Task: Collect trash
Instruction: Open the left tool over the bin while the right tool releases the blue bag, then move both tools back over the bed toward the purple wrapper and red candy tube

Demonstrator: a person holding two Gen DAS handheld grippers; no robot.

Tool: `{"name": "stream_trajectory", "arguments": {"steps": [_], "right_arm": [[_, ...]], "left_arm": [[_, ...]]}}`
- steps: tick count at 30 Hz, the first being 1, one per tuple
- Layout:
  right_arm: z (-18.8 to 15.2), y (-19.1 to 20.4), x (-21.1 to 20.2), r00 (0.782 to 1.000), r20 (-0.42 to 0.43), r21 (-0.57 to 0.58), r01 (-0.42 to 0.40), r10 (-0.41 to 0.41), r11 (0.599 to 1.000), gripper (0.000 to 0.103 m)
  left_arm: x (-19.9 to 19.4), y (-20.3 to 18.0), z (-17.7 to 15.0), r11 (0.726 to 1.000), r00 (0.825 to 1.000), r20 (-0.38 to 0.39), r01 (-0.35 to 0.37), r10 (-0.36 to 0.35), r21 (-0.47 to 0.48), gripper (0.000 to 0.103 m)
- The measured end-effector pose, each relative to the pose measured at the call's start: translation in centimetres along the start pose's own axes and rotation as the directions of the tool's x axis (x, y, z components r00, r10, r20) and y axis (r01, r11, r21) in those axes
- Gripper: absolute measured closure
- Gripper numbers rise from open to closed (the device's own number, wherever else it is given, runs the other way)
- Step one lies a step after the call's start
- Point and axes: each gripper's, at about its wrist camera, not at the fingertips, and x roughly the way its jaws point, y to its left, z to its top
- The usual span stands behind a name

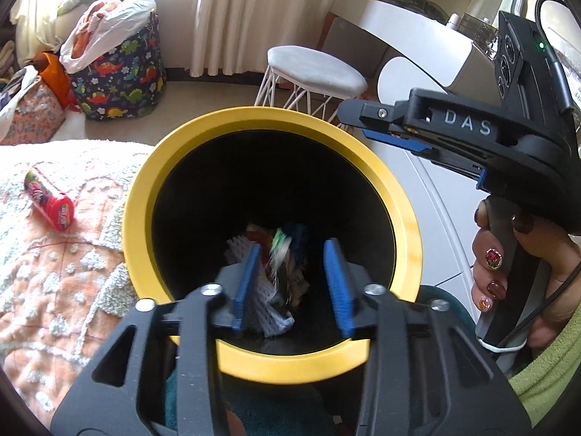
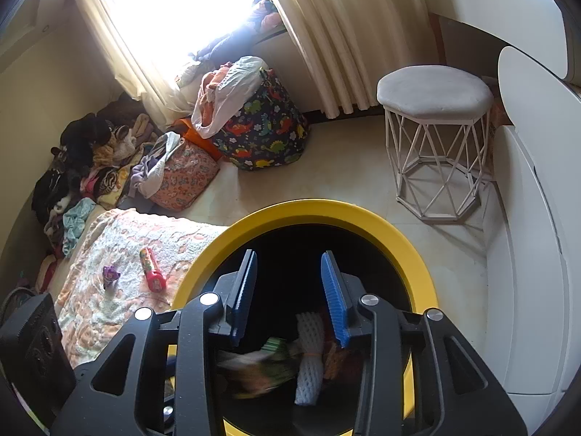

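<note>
Crumpled wrappers point(image 1: 281, 254) and a white foam net point(image 2: 309, 356) lie at the bottom of the yellow-rimmed black bin point(image 1: 145, 196); the left hand-held gripper point(image 1: 293, 287) hangs over the bin's mouth, jaws spread, pinching nothing; the right hand-held gripper point(image 2: 288, 298) also hangs over the bin, spread and empty, its black body lettered "DAS"; beside the bin, on the bedspread point(image 2: 109, 312), lie a red tube point(image 1: 49, 200), label unreadable, and a purple wrapper point(image 2: 110, 275).
</note>
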Motion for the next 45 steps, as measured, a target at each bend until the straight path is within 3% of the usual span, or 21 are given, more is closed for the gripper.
{"name": "stream_trajectory", "arguments": {"steps": [2, 5, 9, 12, 25, 45], "right_arm": [[0.0, 0.0, -0.1, 1.000, 0.004, 0.001, 0.004, -0.004, 1.000, 0.062], [0.1, 0.0, -0.4, 1.000, 0.016, 0.002, 0.009, -0.009, 1.000, 0.054], [0.2, 0.0, -0.6, 1.000, 0.029, 0.003, 0.011, -0.011, 1.000, 0.030], [0.3, 0.2, -0.8, 0.999, 0.041, -0.005, 0.009, -0.009, 1.000, 0.029], [0.2, 3.1, -2.2, 0.993, 0.112, -0.110, -0.014, 0.027, 0.994, 0.023], [-1.2, 7.9, -1.2, 0.993, 0.076, -0.232, -0.066, 0.086, 0.971, 0.022]], "left_arm": [[-0.3, 0.1, 0.1, 1.000, 1.000, 0.010, -0.004, 0.004, -0.007, 0.058], [-1.0, 0.4, 0.2, 1.000, 0.999, 0.032, -0.015, 0.016, -0.020, 0.039], [-2.2, 0.7, 0.3, 0.999, 0.997, 0.068, -0.039, 0.041, -0.036, 0.019], [-2.9, 0.7, 0.4, 0.997, 0.993, 0.092, -0.071, 0.074, -0.030, 0.011], [-6.4, 3.5, 0.8, 0.985, 0.973, 0.172, -0.134, 0.151, -0.107, 0.011], [-10.3, 9.4, 0.2, 0.949, 0.936, 0.238, -0.201, 0.259, -0.243, 0.011]]}}
